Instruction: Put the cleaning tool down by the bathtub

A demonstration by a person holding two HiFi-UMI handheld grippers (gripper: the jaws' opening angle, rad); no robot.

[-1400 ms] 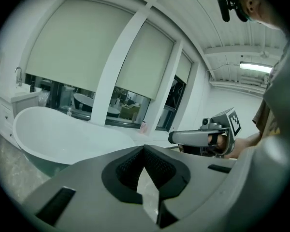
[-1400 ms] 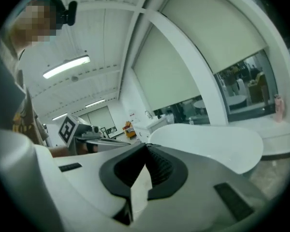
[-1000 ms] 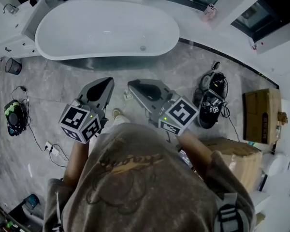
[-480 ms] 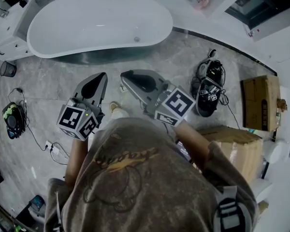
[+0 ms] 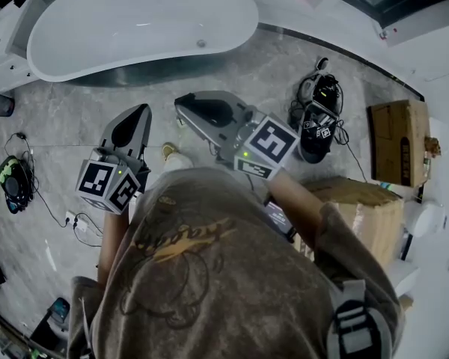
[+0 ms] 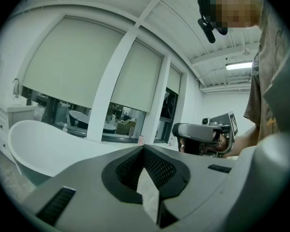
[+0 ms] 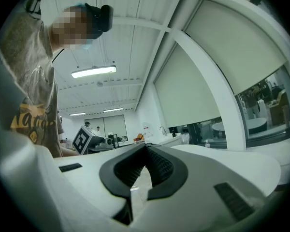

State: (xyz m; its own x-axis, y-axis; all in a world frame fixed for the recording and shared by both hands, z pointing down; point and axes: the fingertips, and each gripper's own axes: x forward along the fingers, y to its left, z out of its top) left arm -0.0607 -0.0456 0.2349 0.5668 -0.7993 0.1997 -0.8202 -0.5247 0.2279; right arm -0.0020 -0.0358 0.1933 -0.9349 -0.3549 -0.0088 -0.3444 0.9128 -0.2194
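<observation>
Jaws together, left gripper [image 5: 137, 115] and right gripper [image 5: 185, 106] point toward bathtub [image 5: 142, 21].

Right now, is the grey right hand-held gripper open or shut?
Shut: the grey right hand-held gripper shows jaw tips touching in its own view, nothing between them.

Bright, even light — fisheye-warped edges
</observation>
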